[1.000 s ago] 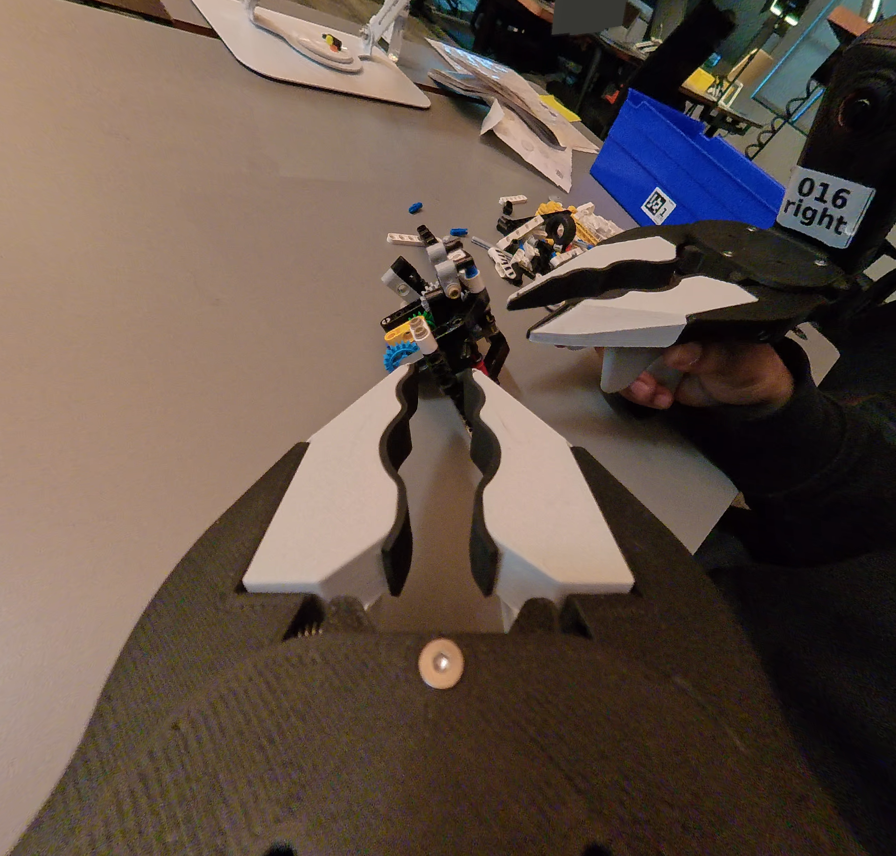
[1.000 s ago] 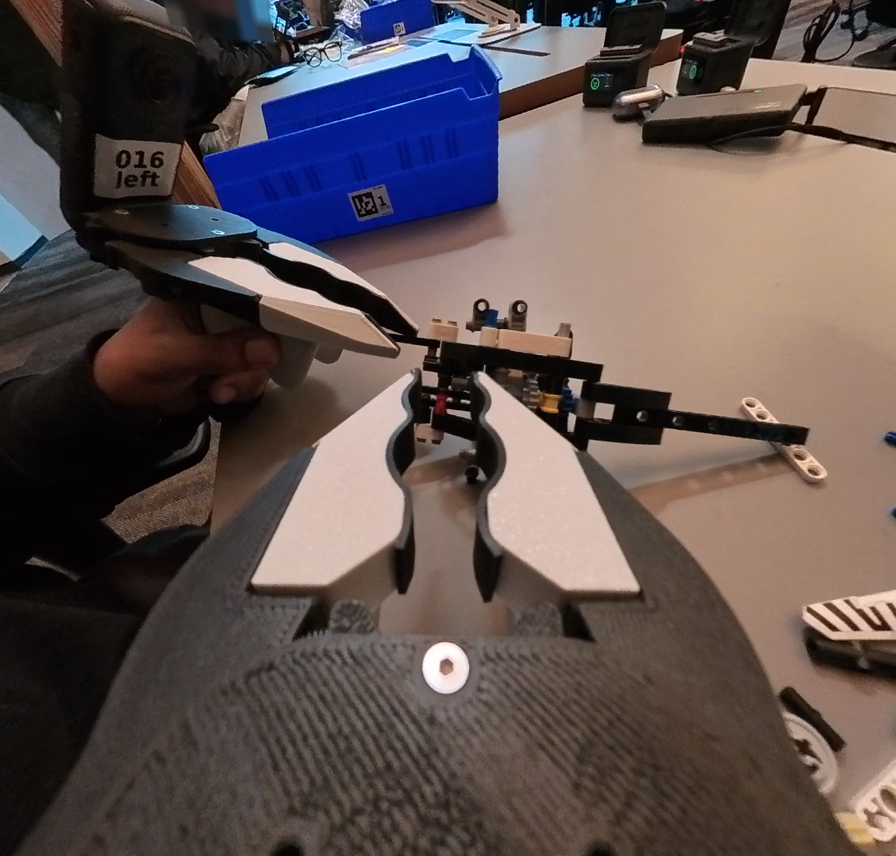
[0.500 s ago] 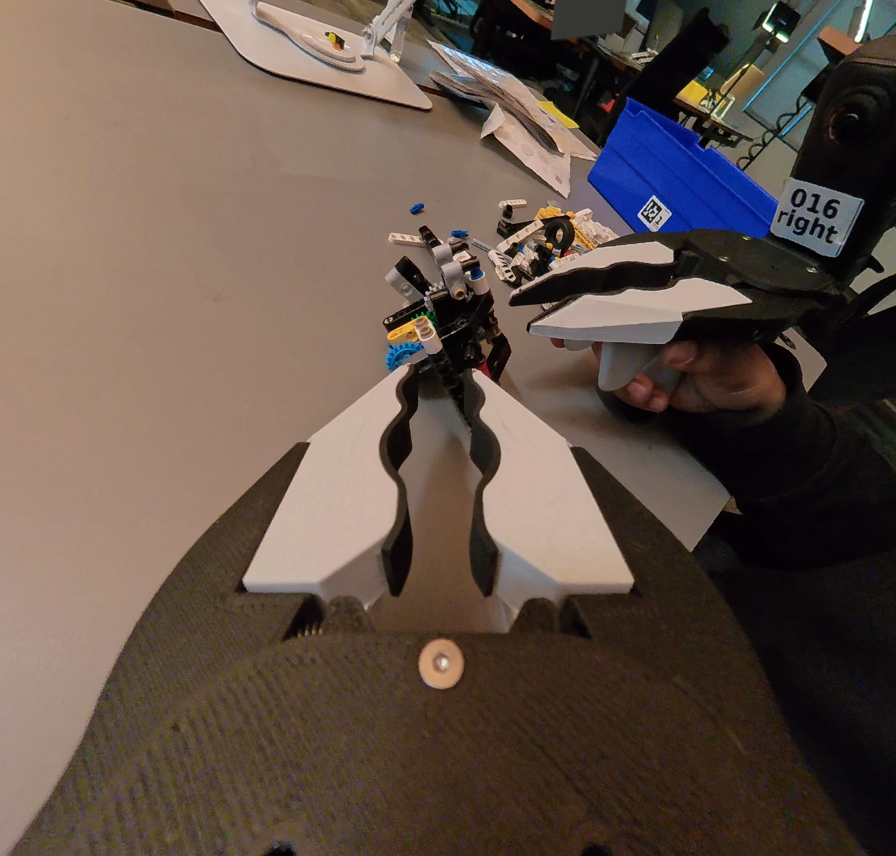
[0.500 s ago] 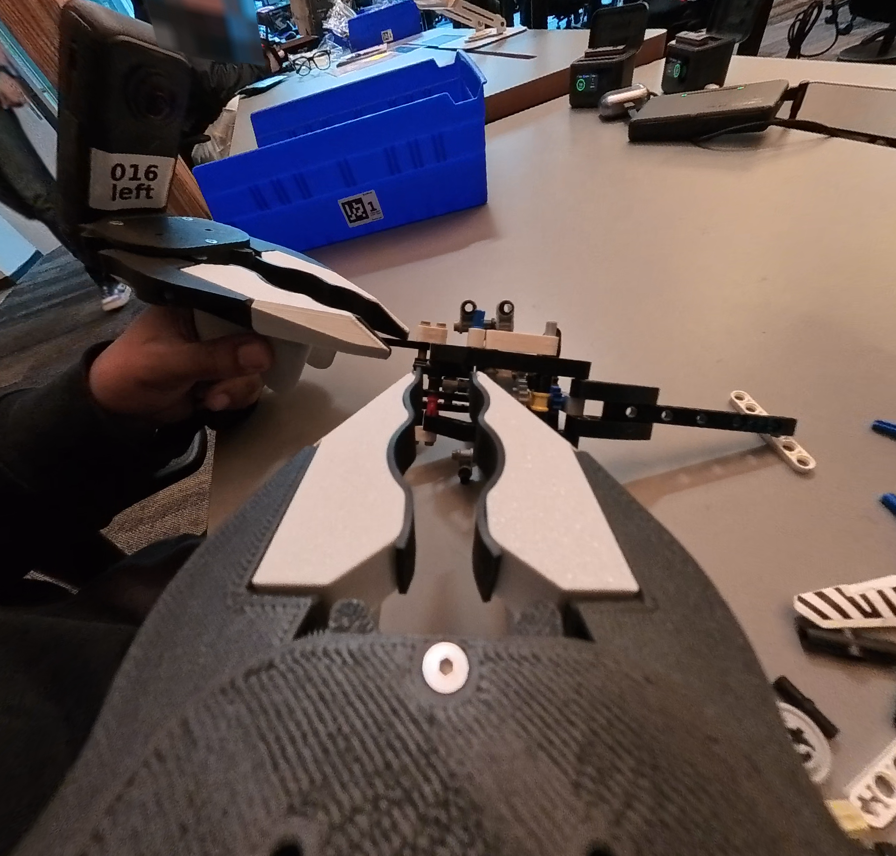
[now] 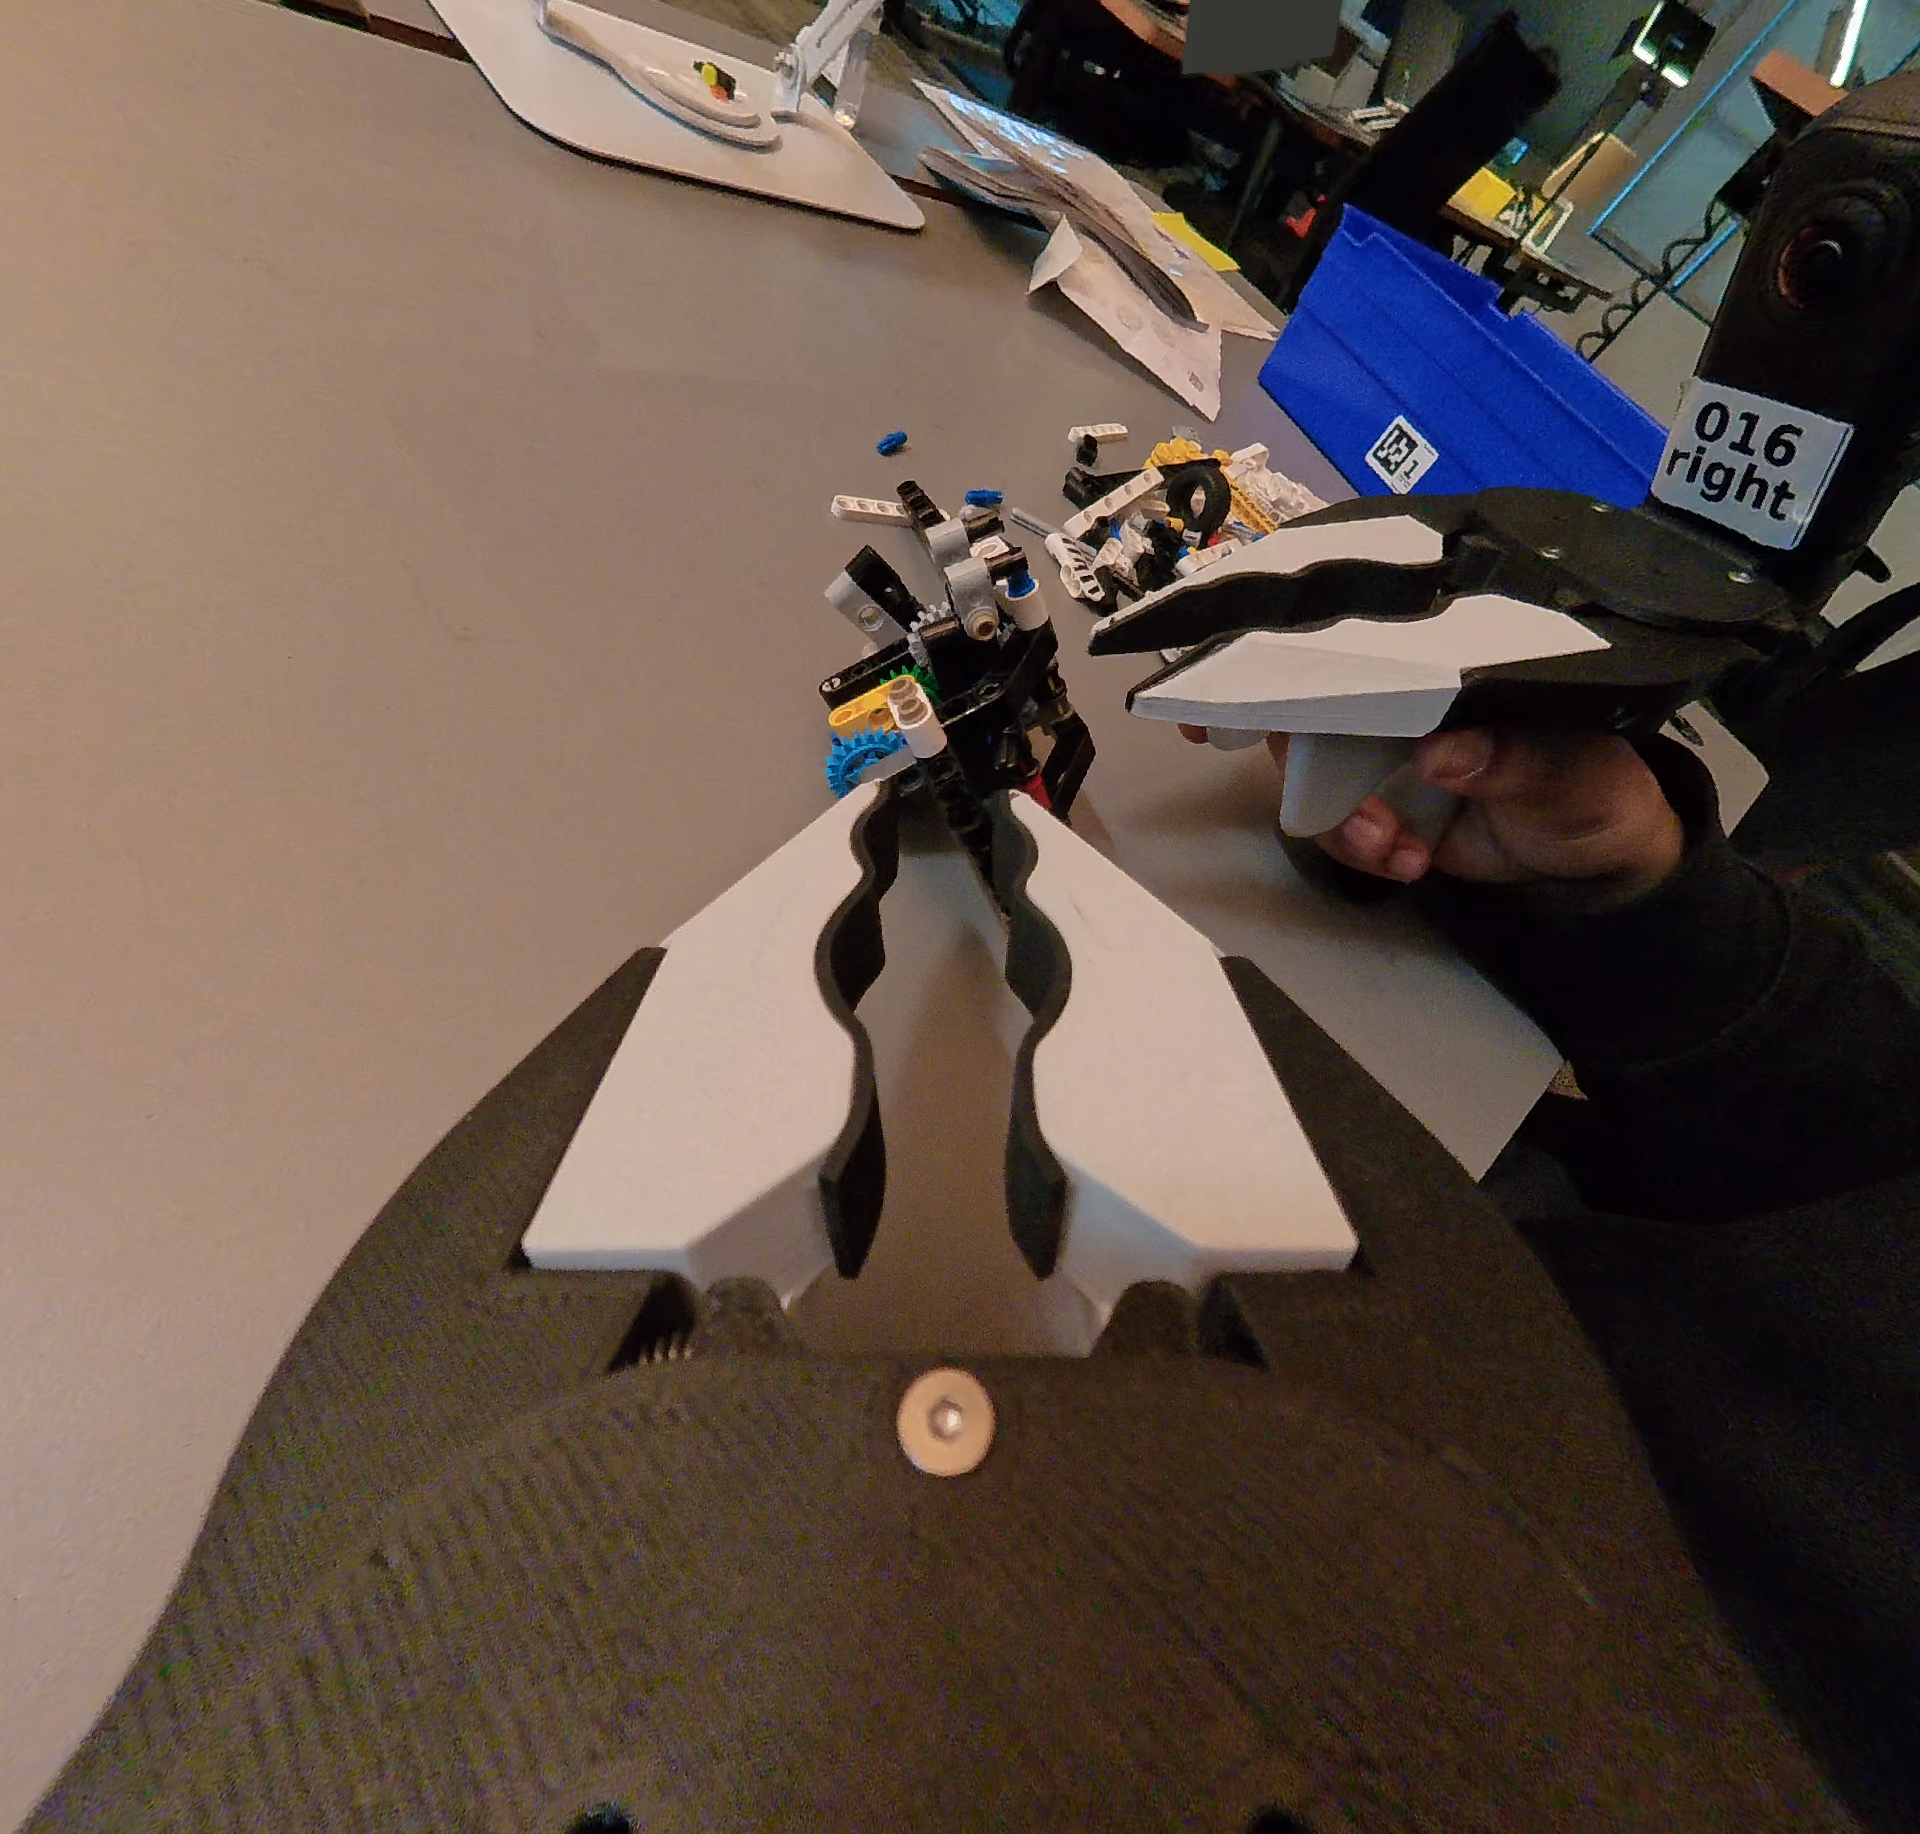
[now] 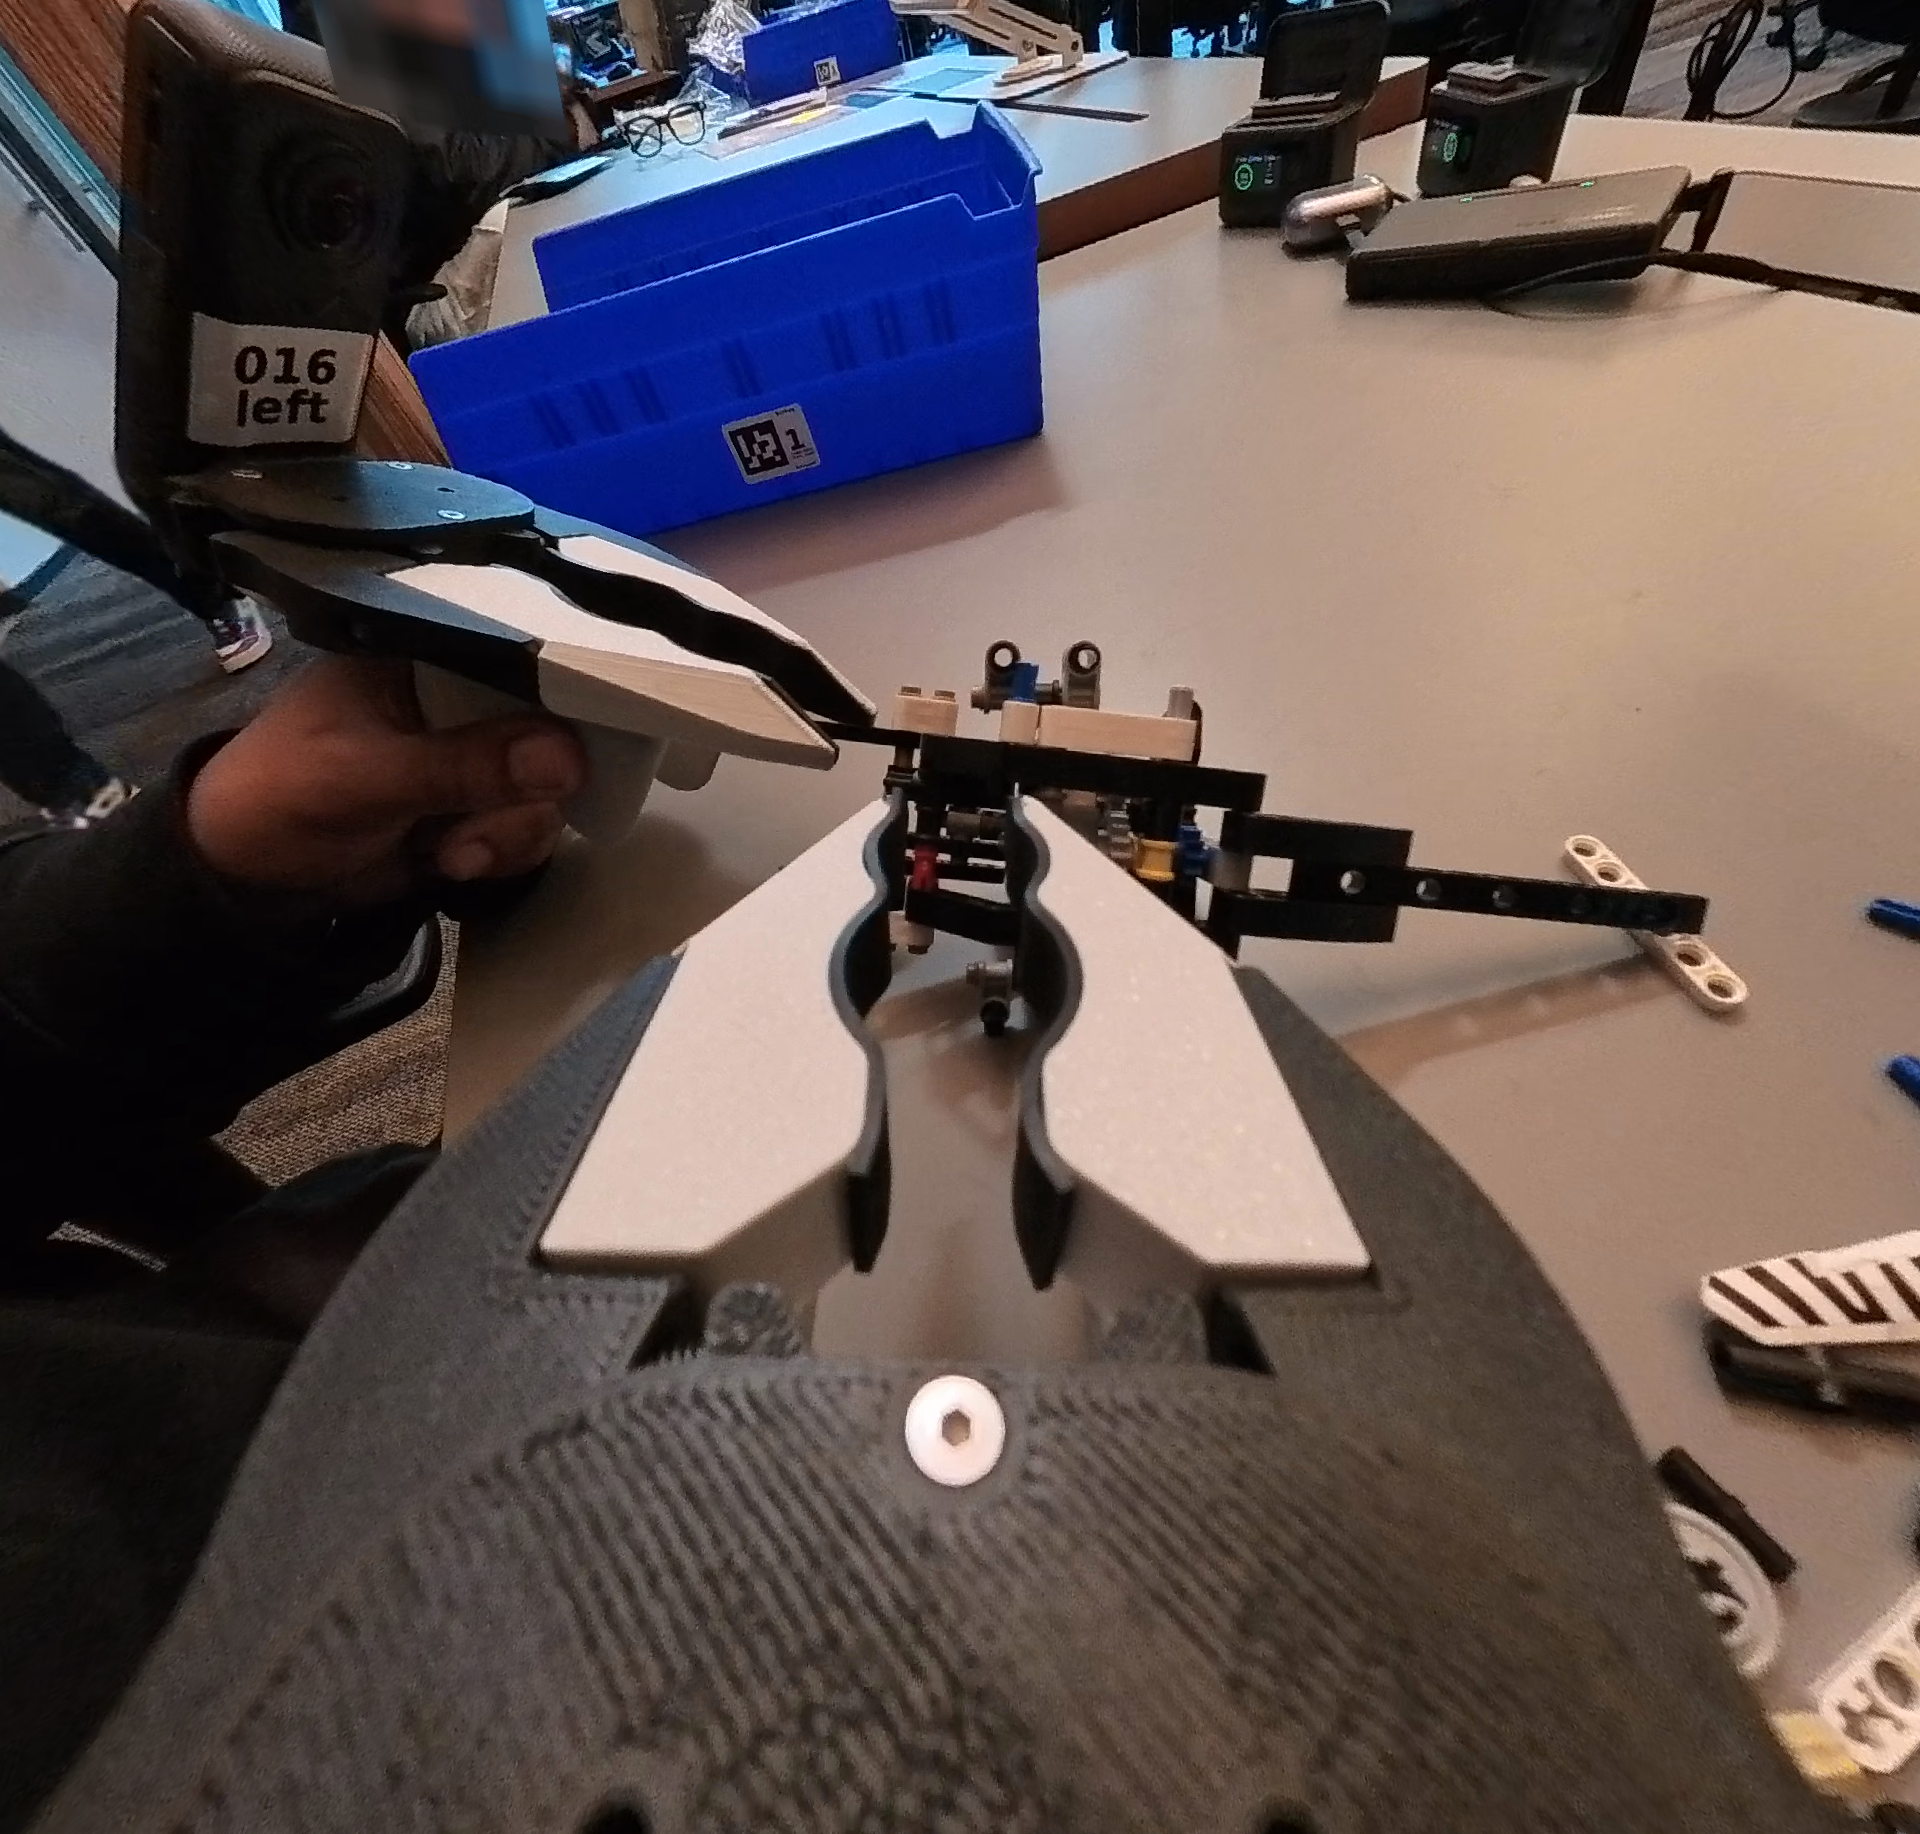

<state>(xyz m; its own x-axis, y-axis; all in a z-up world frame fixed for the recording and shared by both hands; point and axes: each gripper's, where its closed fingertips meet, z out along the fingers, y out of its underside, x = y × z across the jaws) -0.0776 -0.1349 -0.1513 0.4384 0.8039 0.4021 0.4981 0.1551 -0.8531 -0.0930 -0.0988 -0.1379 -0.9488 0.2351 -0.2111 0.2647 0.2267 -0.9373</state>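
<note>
A toy brick assembly (image 5: pixel 966 662) of black beams with white, yellow and blue parts and gears is held just above the grey table (image 5: pixel 416 537). My left gripper (image 5: pixel 951 813) is shut on a thin black beam at the assembly's near end. The right wrist view shows its tips (image 6: pixel 836 735) clamped on that beam. My right gripper (image 6: pixel 951 818) is shut on the black frame of the assembly (image 6: pixel 1091 776), with both pads against it. It comes in from the right in the left wrist view (image 5: pixel 1112 672). A long black beam (image 6: pixel 1507 901) sticks out to the right.
Several loose brick pieces (image 5: pixel 1164 517) lie behind the assembly. A blue bin (image 6: pixel 727 371) stands at the back, also in the left wrist view (image 5: pixel 1455 402). A white beam (image 6: pixel 1652 911), a striped piece (image 6: pixel 1818 1296), black devices (image 6: pixel 1507 236), papers (image 5: pixel 1091 215) and a white stand (image 5: pixel 665 111) are on the table. Spacing between my two grippers at the tips: around 5 cm. The striped piece (image 6: pixel 1818 1296) is about 15 cm from my right fingertips.
Both grippers keep their hold on the assembly. The pair has shifted only slightly, and the assembly stays between them.
</note>
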